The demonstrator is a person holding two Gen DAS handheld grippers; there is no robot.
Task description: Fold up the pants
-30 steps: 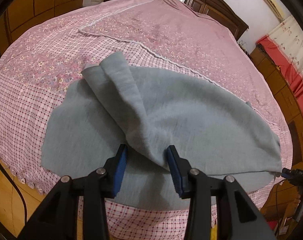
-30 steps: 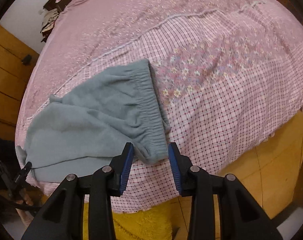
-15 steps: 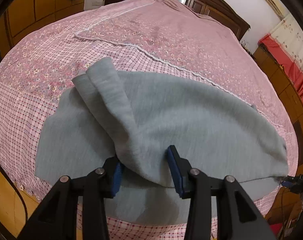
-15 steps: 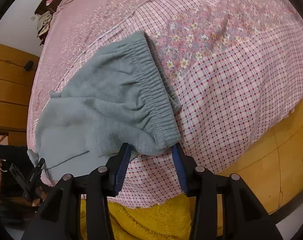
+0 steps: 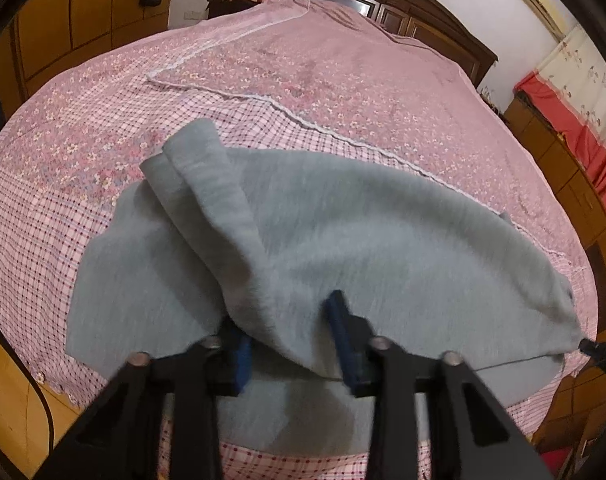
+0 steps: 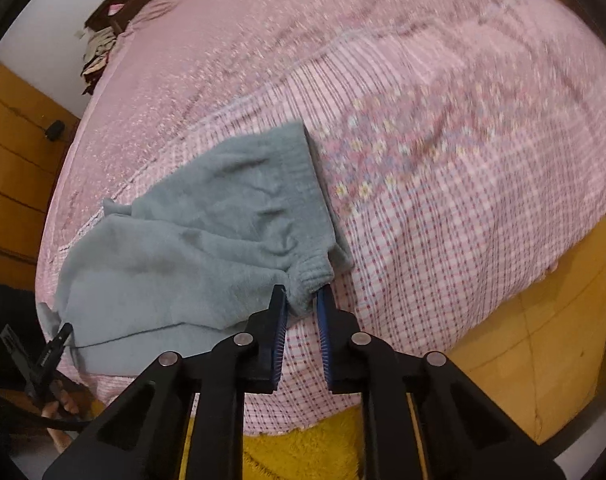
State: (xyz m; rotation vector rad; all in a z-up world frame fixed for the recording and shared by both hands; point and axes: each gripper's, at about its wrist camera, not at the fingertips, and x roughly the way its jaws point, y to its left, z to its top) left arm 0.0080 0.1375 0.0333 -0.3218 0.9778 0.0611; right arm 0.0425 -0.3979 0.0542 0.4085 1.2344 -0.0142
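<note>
My right tongs have narrowed from a wide gap to a pinch on the waistband corner of the grey pants, which a second ago lay loose between the blue pads. My left tongs have slid forward, so the raised fold of pant leg now drapes over the left pad, hiding most of it.

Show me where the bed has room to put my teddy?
Bare bedspread lies between the grey pants and the dark headboard, and right of the waistband in the right wrist view. The near edge is crowded with pants and both grippers.
</note>
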